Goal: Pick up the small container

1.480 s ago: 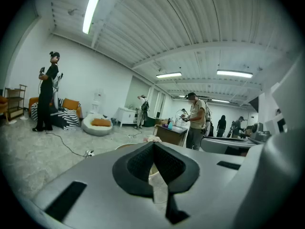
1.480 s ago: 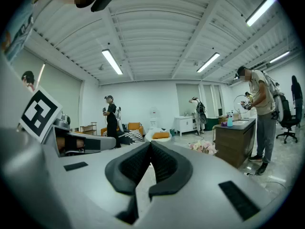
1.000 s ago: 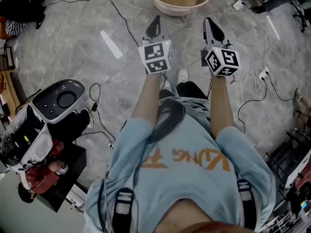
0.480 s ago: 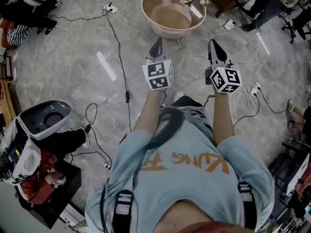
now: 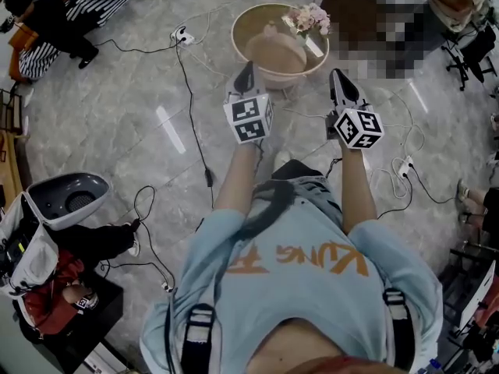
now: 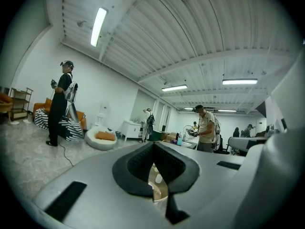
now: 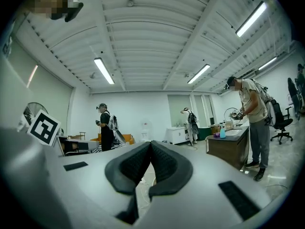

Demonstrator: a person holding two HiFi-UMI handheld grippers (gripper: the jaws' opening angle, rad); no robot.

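The left gripper (image 6: 152, 151) has its jaws closed, the dark pads meeting at the tips with nothing clamped. Through the slit lower down a strip of the beige basin (image 6: 159, 187) shows. The right gripper (image 7: 149, 149) is likewise closed and empty, its pads pressed together.

In the head view the left gripper (image 5: 248, 72) and right gripper (image 5: 337, 80) are held out side by side above the grey marble floor (image 5: 117, 92). Both point forward, with the basin (image 5: 236, 33) standing on the floor near their tips. Inside the basin sits the small container (image 5: 274, 51), a rounded pinkish piece with a knob on top, and neither gripper touches it. A bunch of pale flowers (image 5: 308, 18) rests at the basin's far rim.

Black cables (image 5: 191, 107) trail over the floor on the left and white cables (image 5: 398, 170) on the right. A grey machine (image 5: 66, 197) stands well apart at the left edge
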